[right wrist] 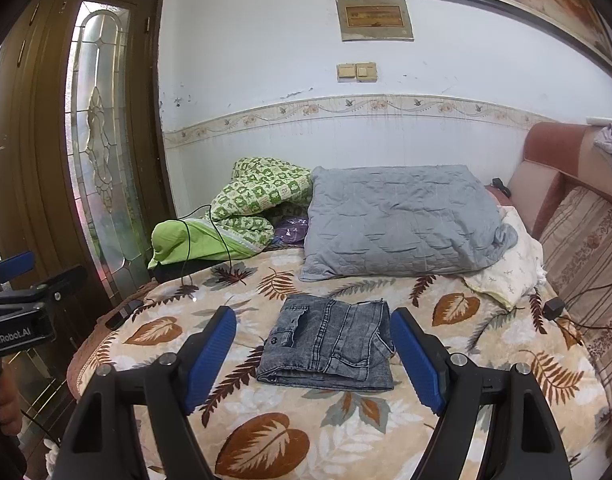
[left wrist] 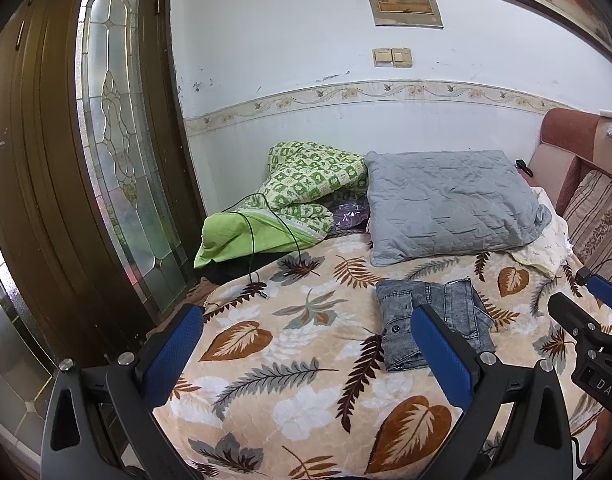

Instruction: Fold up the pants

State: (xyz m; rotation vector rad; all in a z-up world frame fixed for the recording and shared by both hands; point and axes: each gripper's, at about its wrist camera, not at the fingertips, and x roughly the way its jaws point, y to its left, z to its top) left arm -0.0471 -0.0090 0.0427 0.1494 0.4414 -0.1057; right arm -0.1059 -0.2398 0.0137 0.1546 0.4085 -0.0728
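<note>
Grey-blue denim pants (right wrist: 330,344) lie folded into a compact rectangle on the leaf-print bedspread (right wrist: 266,432); they also show in the left wrist view (left wrist: 430,320). My right gripper (right wrist: 312,340) is open and empty, held above the bed just in front of the pants. My left gripper (left wrist: 306,332) is open and empty, to the left of the pants, with its right finger (left wrist: 442,356) overlapping them in view. The right gripper shows at the right edge of the left wrist view (left wrist: 586,300). The left gripper shows at the left edge of the right wrist view (right wrist: 22,276).
A grey quilted pillow (right wrist: 402,220) lies behind the pants, a green checked quilt (right wrist: 250,204) to its left with a black cable (right wrist: 222,236) over it. A wooden door with glass (right wrist: 98,140) stands left. A padded headboard (right wrist: 578,208) is right.
</note>
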